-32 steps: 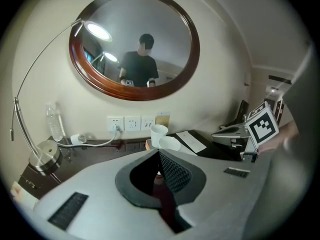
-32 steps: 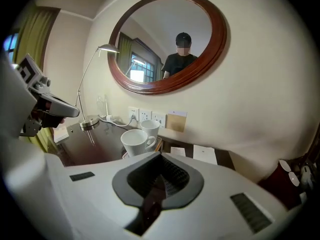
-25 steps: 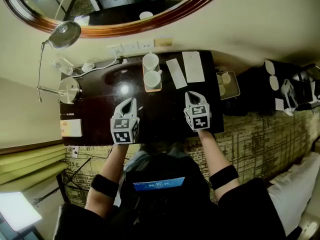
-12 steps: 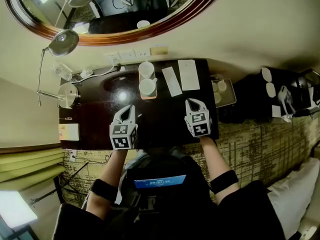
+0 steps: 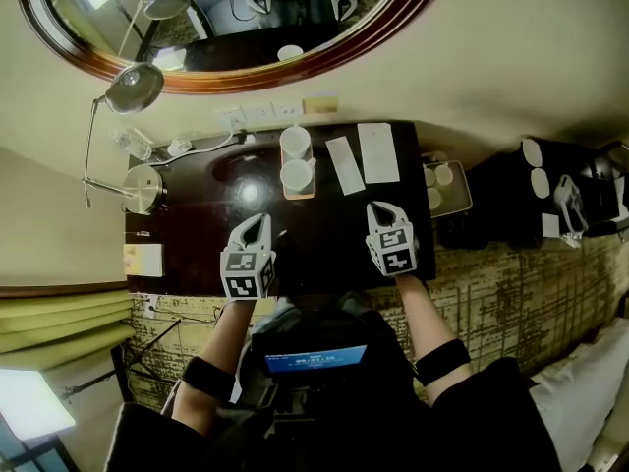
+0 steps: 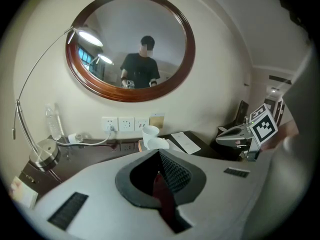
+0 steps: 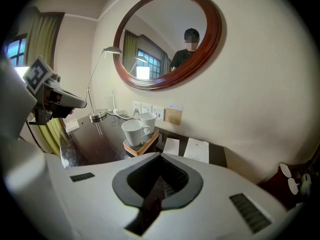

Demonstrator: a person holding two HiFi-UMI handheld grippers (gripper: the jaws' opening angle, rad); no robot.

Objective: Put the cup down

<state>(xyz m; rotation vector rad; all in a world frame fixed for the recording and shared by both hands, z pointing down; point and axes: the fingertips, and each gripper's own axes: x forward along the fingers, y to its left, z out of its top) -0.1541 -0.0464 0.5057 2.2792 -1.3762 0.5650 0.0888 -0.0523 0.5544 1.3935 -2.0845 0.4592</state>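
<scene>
Two white cups (image 5: 297, 174) stand on a small orange-edged tray (image 5: 299, 193) at the back middle of the dark desk (image 5: 197, 234). In the right gripper view the nearer cup (image 7: 133, 131) and the farther cup (image 7: 148, 119) sit upright on that tray (image 7: 141, 146). My left gripper (image 5: 258, 223) hovers over the desk's front, left of the tray, shut and empty. My right gripper (image 5: 380, 208) hovers at the front right, also shut and empty. Each gripper's own view shows its jaws pressed together, left gripper (image 6: 159, 155) and right gripper (image 7: 161, 157), with the cups (image 6: 158, 143) beyond them.
A desk lamp's base (image 5: 142, 183) and head (image 5: 136, 74) occupy the left end. Two white paper cards (image 5: 378, 152) lie right of the tray. An oval mirror (image 5: 295, 62) hangs on the wall above power sockets (image 5: 256, 114). A side tray with small cups (image 5: 447, 187) sits past the desk's right edge.
Both grippers stay shut and hold about the same places over the desk. The head view has shifted slightly.
</scene>
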